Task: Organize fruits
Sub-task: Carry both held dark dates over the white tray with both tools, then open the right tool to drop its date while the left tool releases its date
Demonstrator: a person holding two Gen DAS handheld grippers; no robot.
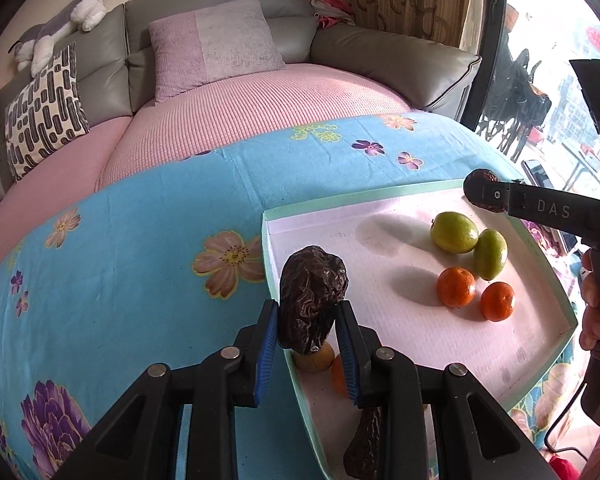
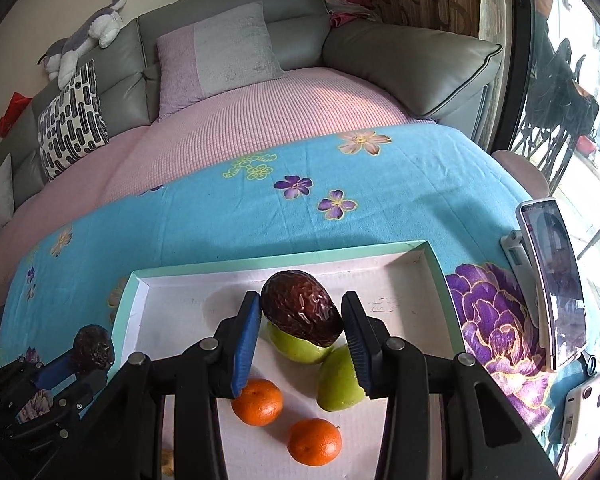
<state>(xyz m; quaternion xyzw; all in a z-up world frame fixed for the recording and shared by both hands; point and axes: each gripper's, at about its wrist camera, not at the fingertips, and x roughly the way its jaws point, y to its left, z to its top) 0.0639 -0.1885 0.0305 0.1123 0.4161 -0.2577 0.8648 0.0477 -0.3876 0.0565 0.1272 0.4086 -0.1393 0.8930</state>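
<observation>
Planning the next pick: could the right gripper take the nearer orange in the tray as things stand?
Probably not yet. The right gripper is shut on a date, so its jaws are occupied. Otherwise the nearer orange lies unobstructed on the tray floor.

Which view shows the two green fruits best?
The left wrist view: both green fruits lie unobstructed in the tray. In the right wrist view, the right tongs and their date partly cover them.
</observation>
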